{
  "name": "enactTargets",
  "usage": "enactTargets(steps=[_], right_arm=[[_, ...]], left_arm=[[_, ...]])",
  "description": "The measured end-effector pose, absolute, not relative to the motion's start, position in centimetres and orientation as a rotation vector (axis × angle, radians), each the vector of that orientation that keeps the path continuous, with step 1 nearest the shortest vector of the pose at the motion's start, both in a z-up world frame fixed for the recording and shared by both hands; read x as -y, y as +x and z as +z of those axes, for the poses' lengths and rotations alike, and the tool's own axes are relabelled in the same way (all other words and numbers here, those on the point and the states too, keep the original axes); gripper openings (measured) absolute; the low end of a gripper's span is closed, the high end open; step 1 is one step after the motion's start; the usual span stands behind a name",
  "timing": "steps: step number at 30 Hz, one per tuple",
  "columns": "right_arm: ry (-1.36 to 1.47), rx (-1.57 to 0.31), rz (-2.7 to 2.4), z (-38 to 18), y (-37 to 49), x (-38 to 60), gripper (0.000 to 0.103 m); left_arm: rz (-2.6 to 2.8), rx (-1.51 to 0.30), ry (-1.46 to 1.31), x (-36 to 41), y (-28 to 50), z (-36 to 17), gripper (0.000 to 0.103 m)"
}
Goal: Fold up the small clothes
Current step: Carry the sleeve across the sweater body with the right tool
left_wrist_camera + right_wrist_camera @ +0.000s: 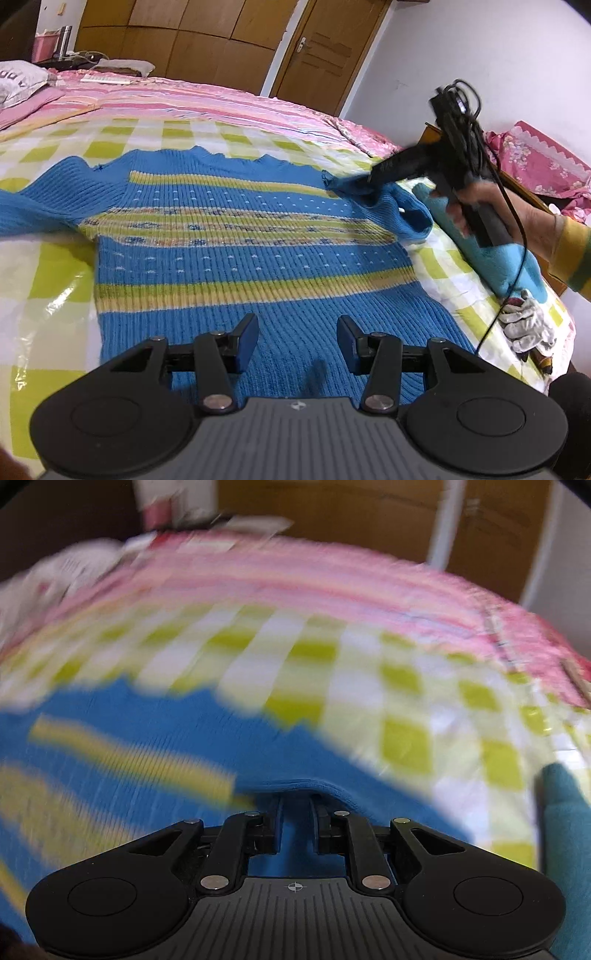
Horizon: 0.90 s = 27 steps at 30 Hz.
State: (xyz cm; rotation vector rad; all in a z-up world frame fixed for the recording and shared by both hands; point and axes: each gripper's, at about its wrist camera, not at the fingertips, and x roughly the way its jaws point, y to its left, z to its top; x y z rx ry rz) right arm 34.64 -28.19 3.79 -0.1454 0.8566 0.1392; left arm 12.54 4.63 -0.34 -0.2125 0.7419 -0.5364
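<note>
ribbed knit sweater | blue, yellow stripes | flat on checked sheet

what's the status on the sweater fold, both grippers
Left gripper open, above sweater hem, holding nothing. Right gripper at the sleeve, jaws narrowly apart, blue knit between them. Sweater flat on checked sheet. Teal cloth beside it.

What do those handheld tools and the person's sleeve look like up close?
Each tool is black plastic with a grey ribbed base, two round black discs, silver pivot pins and flat dark-blue pads. The left tool and the right tool both carry a small crosshair mark. Seen from the side, the right tool has a pistol-style handle with a black cable trailing from it. The sleeve is mustard yellow with a greenish stripe.
</note>
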Motion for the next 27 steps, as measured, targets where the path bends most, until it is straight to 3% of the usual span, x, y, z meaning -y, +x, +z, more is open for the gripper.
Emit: enactTargets(steps=[3, 4, 10, 21, 24, 27], right_arm=[[-0.024, -0.761, 0.038, 5.9, 35.0, 31.3, 0.045], [-0.027, -0.745, -0.015, 6.2, 35.1, 32.2, 0.048], [-0.015, -0.795, -0.080, 5.5, 33.6, 35.8, 0.048], [-0.184, -0.890, -0.012, 2.3, 37.3, 31.6, 0.048], [-0.205, -0.912, -0.026, 1.7, 38.0, 31.4, 0.042], [-0.130, -0.931, -0.003, 2.3, 37.6, 31.6, 0.018]], left_arm=[[-0.532, -0.744, -0.222, -4.9, 12.7, -0.5, 0.051], [-0.530, -0.746, -0.224, -5.0, 12.8, -0.6, 0.051], [-0.527, -0.741, -0.235, -5.2, 12.7, -0.5, 0.051], [-0.522, -0.751, -0.233, -5.1, 12.8, -0.8, 0.051], [-0.520, -0.740, -0.226, -5.2, 12.7, -0.6, 0.051], [-0.521, -0.739, -0.230, -5.4, 12.8, -0.6, 0.051]])
